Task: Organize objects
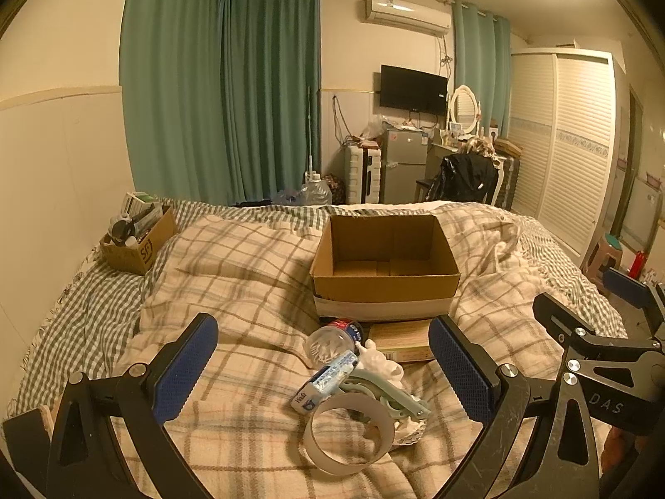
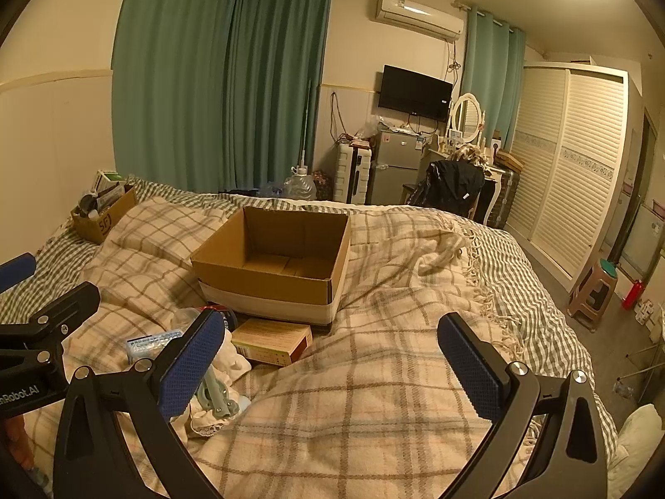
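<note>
Bed (image 1: 249, 258) covered by a plaid blanket. Empty cardboard box (image 1: 384, 266) sits mid-bed, open top, far side of a small heap of loose things.

Heap, seen from the left wrist view: a roll of tape (image 1: 348, 436) nearest, standing on its edge with a pale green dispenser (image 1: 386, 395) against it; a small blue-and-white packet (image 1: 328, 378) leaning over the roll; a clear plastic bottle (image 1: 332, 339) lying on its side, cap end toward the box; something white and crumpled (image 1: 380, 364) just right of the bottle; a flat yellow carton (image 1: 401, 339) touching the box's near wall.

Left tongs (image 1: 322, 368): wide open, holding nothing, pads either side of the heap. Heap lies dead ahead, between the fingers' line of travel.

Right tongs (image 2: 332, 359): also wide open, empty, hovering over bare blanket. From that view the heap sits off to the left, partly hidden behind the left finger (image 2: 193, 359); the carton (image 2: 272, 341) is the nearest piece.

Judgement: sorting not yet begun, box holds nothing. The left tongs are the nearer and better lined up. The packet's long axis runs diagonally, near-left to far-right, so the left tongs would need some twist to close across its short side. Drop-off is straight ahead into the box.

A second box (image 1: 139, 241), already full, stands far left.
</note>
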Motion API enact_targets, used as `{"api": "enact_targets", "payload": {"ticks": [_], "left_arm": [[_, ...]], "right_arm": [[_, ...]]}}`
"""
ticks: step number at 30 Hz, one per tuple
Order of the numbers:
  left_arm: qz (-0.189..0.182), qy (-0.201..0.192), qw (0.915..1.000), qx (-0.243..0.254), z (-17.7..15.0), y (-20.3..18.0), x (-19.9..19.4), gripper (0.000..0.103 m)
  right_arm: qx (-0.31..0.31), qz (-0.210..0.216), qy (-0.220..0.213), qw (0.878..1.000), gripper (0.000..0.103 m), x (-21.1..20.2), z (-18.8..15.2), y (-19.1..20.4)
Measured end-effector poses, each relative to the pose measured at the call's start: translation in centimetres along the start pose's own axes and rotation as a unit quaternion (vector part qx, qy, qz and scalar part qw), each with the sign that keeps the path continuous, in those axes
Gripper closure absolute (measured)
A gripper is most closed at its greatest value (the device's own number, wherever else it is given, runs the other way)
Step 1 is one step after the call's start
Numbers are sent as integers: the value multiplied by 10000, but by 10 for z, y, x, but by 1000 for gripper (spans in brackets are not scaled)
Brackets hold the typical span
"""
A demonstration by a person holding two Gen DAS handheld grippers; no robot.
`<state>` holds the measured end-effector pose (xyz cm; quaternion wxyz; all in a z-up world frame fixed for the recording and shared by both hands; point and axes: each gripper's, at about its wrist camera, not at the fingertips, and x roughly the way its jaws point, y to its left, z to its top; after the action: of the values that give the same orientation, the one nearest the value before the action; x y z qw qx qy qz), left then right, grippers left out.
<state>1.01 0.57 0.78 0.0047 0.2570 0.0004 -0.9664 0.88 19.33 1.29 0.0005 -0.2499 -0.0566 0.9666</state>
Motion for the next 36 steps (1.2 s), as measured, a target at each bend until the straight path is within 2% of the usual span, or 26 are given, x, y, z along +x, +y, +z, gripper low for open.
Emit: {"api": "enact_targets", "payload": {"ticks": [14,21,27,36], "left_arm": [[-31,-69,10000,41,2,-4,-15,0],[-31,123,9999,89,-6,-4,-11,0],[28,686,9974,196,-35,-4,13,0],[-126,1864,9814,432,-95,-17,61,0]], "right_arm": [[-36,-61,-147,9999,1,-19,5,-2],[-25,-93,8,10000,0,-11,-2,-5],[-1,-110,341,9994,0,9,-18,-11],[-96,47,965,9953,0,45,-49,-4]]}}
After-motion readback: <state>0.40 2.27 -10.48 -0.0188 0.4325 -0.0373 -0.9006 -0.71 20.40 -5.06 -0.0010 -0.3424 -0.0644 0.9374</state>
